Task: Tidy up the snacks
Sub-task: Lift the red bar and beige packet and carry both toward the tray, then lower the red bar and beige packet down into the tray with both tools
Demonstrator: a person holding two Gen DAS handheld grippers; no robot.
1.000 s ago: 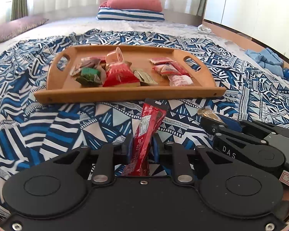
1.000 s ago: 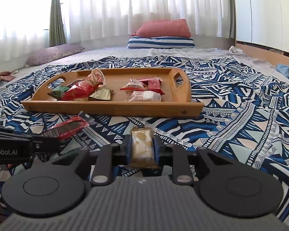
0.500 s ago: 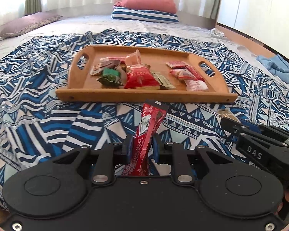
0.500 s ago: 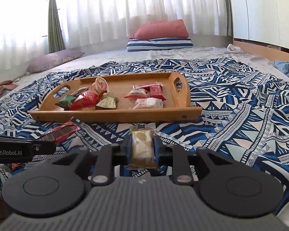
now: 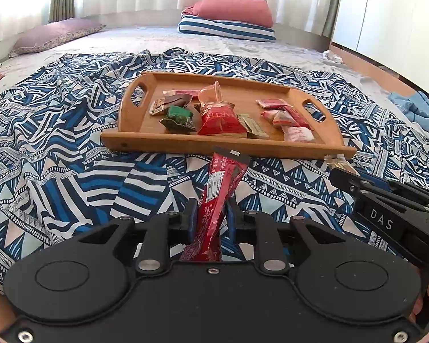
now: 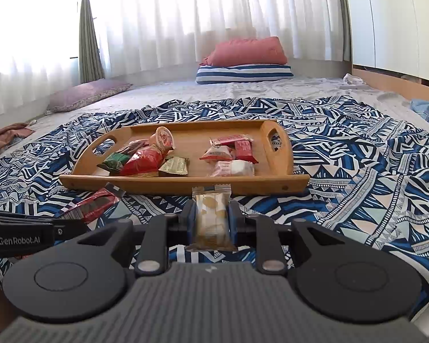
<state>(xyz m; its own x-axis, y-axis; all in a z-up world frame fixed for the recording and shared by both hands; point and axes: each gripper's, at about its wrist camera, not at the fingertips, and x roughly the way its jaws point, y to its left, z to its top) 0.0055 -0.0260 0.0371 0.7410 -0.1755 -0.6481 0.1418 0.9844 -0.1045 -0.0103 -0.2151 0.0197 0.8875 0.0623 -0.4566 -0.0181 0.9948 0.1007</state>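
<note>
A wooden tray (image 5: 168, 140) (image 6: 251, 188) lies on the patterned bedspread and holds several snack packets, among them a red bag (image 5: 220, 120) and a green packet (image 5: 178, 116). My left gripper (image 5: 209, 213) is shut on a long red snack bar (image 5: 220, 188) and holds it above the bedspread in front of the tray. My right gripper (image 6: 211, 214) is shut on a clear beige cracker packet (image 6: 211, 220), also in front of the tray. The red bar also shows in the right wrist view (image 6: 93, 204).
The blue and white bedspread (image 5: 57, 148) covers the bed. A red pillow on a striped one (image 6: 244, 63) and a purple pillow (image 6: 88, 94) lie at the far end. Blue cloth (image 5: 417, 111) lies at the right edge, by white wardrobes.
Both grippers have drawn back and risen, so the tray looks smaller and farther. The left view has swung left. Both grips are unchanged.
</note>
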